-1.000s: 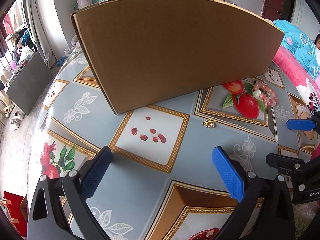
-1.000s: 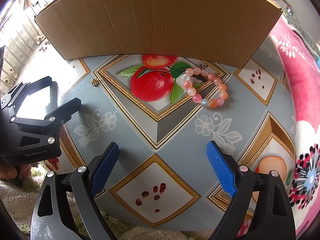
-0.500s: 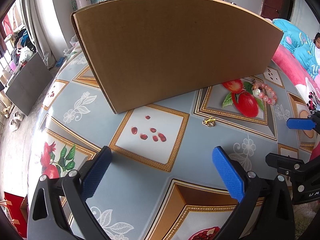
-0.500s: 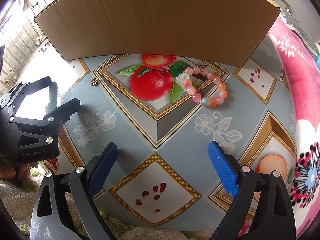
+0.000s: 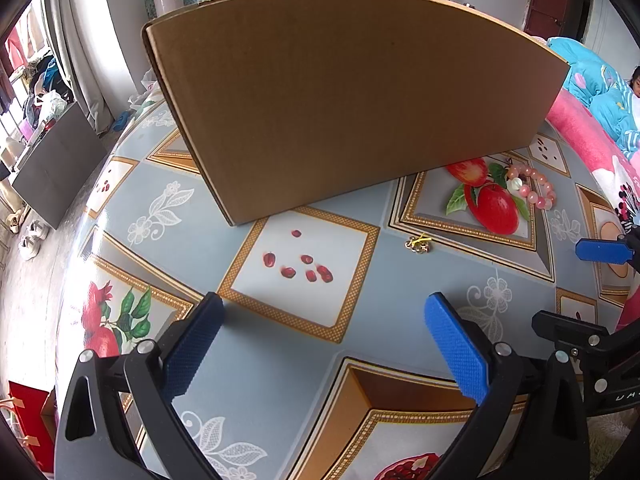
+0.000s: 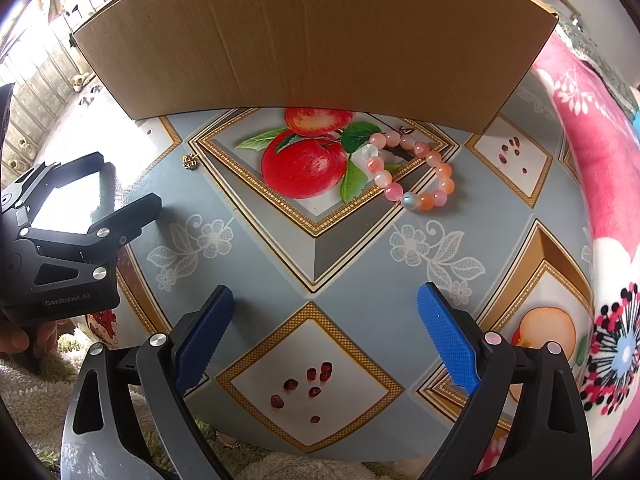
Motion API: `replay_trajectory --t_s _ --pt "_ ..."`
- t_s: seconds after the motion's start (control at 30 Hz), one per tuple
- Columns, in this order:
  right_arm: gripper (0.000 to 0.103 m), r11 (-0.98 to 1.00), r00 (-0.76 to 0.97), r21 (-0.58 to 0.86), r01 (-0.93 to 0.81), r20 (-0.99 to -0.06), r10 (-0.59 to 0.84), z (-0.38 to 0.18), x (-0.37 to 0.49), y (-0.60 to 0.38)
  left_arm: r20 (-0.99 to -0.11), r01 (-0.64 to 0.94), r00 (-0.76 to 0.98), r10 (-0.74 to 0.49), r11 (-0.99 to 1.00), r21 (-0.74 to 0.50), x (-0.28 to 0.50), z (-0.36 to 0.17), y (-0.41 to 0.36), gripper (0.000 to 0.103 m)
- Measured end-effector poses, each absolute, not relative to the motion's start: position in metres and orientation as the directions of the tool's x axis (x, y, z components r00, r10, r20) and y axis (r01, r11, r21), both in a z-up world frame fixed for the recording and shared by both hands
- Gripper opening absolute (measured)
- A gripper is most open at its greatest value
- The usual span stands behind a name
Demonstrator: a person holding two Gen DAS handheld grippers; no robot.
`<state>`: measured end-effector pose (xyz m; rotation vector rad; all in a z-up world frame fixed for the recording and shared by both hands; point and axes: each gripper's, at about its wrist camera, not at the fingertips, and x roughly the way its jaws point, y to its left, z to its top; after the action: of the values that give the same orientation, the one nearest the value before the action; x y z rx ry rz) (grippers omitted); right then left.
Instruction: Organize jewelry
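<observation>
In the left wrist view, the left gripper (image 5: pixel 322 336) hangs low over the table (image 5: pixel 280 364) with its blue-padded jaws spread wide and nothing between them. The table's cloth is printed with fruit and flowers. Ahead stands a cardboard box (image 5: pixel 352 100), its plain side facing the camera. A small gold trinket (image 5: pixel 418 243) tied with yellow thread lies on the cloth ahead and to the right of the jaws, well apart from them. Farther right, a pink beaded bracelet (image 5: pixel 532 184) rests beside the printed apples, near the box's lower edge. This view alone shows the room beyond: curtains, a dark cabinet on the left, and a person lying among blue and pink bedding at the far right. One blue pad of the right gripper shows at the right edge.

In the right wrist view, the right gripper (image 6: pixel 326 332) is likewise wide open and empty, low above the cloth. Here the bracelet (image 6: pixel 412 170) is much clearer: a loop of pink and orange beads with one pale bluish bead, lying just in front of the box (image 6: pixel 316 36). The trinket (image 6: pixel 191 161) is a small speck to the left. Only this view shows the left gripper's black body from the side, with a hand (image 6: pixel 24 340) beneath it.
</observation>
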<state>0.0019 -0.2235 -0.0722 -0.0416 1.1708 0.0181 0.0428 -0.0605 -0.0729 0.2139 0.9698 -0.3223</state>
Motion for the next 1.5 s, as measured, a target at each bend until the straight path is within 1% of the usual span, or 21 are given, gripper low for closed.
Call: replay_trajectory --t_s 1.5 --pt "0.091 0.999 0.389 -0.025 -0.037 -0.921 -0.008 -0.0720 0.0015 -0.2236 -0.834 0.361 0.525 -0.172 0.932 0.035 0.0423 -0.0728 -0.0601 0.099"
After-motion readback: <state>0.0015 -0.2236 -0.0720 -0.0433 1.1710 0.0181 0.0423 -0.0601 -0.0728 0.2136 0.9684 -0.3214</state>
